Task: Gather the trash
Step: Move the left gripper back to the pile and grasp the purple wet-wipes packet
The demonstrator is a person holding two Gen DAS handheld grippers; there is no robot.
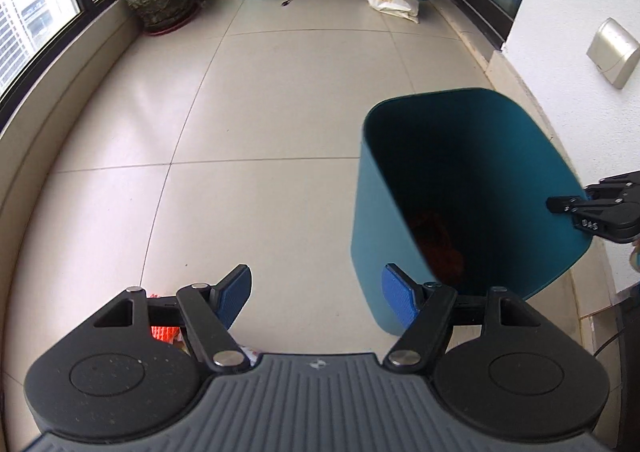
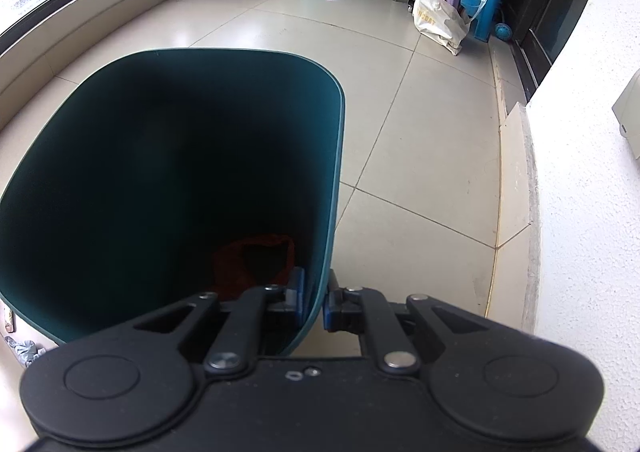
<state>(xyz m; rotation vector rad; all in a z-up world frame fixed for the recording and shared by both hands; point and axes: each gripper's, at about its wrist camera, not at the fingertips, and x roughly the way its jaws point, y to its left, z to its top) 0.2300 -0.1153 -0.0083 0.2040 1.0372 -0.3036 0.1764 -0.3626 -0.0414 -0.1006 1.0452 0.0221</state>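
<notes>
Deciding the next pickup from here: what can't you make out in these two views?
- Red item at the bottom of the teal bin: too dark in both views to identify.
- Orange scrap on the floor, left wrist view: mostly hidden behind the left gripper.
- Grey crumpled piece, right wrist view: cut off by the picture's edge and the right gripper.

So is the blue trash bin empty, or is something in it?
Not empty. Something red and crumpled lies at the bottom of the bin; what it is, cannot tell.
</notes>
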